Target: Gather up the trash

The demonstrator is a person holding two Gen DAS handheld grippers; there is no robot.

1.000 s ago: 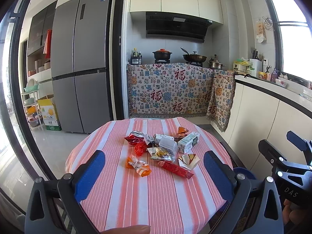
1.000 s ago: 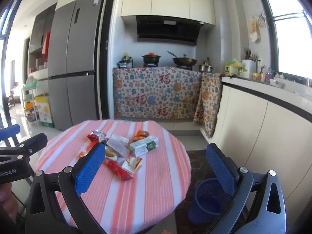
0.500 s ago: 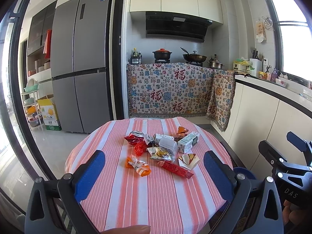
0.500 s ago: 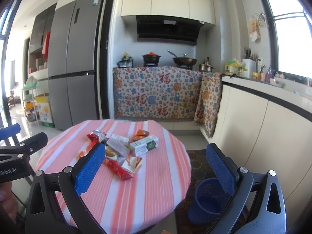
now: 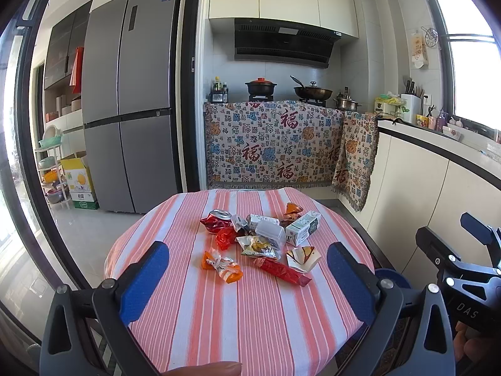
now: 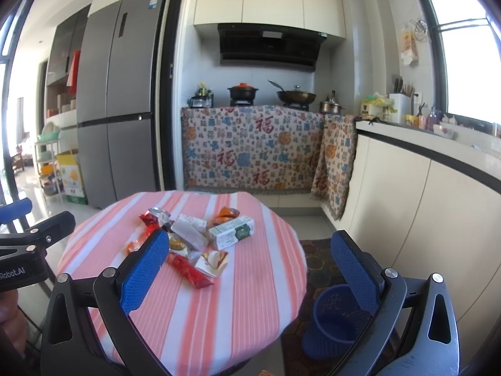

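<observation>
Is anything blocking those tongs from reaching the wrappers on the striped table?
Nothing visible does. Both the left tongs and right tongs hang open above the pink-striped round table, with only bare cloth before the long red wrapper at the pile's near edge.

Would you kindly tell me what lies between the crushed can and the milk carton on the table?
In the left wrist view, a crumpled silver wrapper and a white packet lie between the crushed can and the milk carton.
</observation>
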